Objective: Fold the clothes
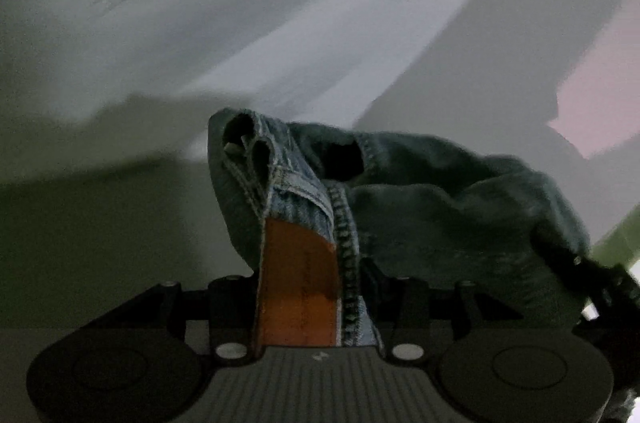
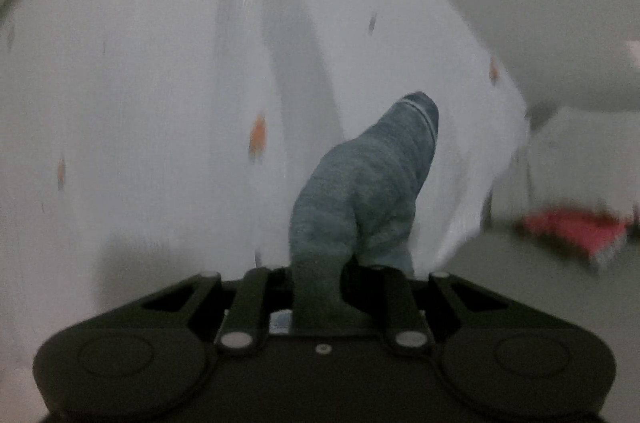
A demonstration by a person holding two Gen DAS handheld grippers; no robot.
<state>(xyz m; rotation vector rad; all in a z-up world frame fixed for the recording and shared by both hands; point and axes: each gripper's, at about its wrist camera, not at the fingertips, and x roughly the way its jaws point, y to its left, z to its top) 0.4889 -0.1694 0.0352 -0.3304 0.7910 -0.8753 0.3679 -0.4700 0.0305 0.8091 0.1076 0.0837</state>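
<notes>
In the left wrist view my left gripper [image 1: 316, 231] is shut on a blue denim garment [image 1: 440, 207]. Its stitched seam and hem bunch over the orange finger pad [image 1: 298, 287], and the cloth drapes off to the right. In the right wrist view my right gripper [image 2: 340, 263] is shut on another part of the blue denim garment [image 2: 372, 183], which wraps the fingertips and hides them. Both views are blurred.
A white cloth with small orange marks [image 2: 160, 83] fills the background of the right wrist view and also shows in the left wrist view [image 1: 280, 3]. A red object [image 2: 572, 227] lies low at the right on a grey surface.
</notes>
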